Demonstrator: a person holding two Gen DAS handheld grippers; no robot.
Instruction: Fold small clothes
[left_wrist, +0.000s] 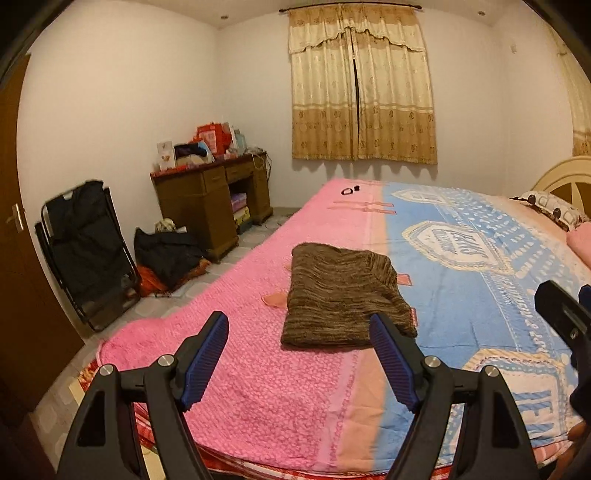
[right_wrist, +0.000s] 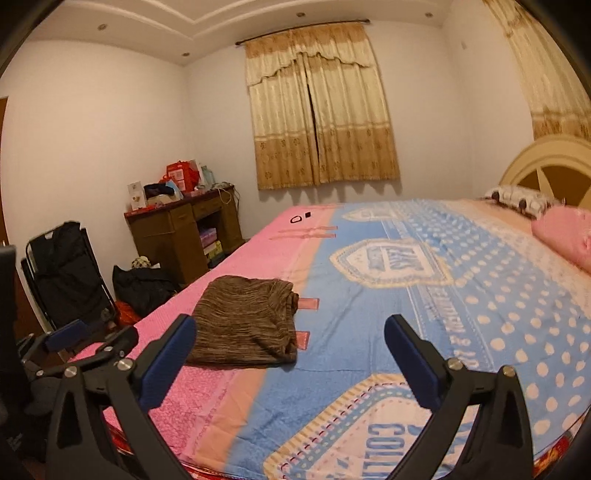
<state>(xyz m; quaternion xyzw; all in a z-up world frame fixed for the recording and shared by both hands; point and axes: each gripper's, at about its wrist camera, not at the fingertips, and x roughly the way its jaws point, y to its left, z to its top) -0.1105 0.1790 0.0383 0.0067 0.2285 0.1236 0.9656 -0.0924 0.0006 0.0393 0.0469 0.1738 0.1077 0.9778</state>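
Note:
A brown knitted garment (left_wrist: 343, 295) lies folded into a flat rectangle on the bed, across the seam between the pink and blue parts of the blanket. My left gripper (left_wrist: 299, 328) hovers above the bed's near edge, open, with nothing between its blue pads. The garment lies just beyond its tips. In the right wrist view the same garment (right_wrist: 245, 319) sits ahead and to the left. My right gripper (right_wrist: 290, 330) is open wide and holds nothing. Its dark finger (left_wrist: 561, 314) shows at the right edge of the left wrist view, and the left gripper (right_wrist: 88, 339) appears low on the left.
The bed blanket (left_wrist: 461, 295) spreads wide, with pillows (right_wrist: 565, 236) and a headboard (right_wrist: 546, 170) at the far right. Two small dark items (left_wrist: 351, 190) lie at the bed's far edge. A cluttered wooden desk (left_wrist: 214, 199), a folding chair (left_wrist: 85, 251) and dark bags (left_wrist: 166, 254) stand on the floor at left.

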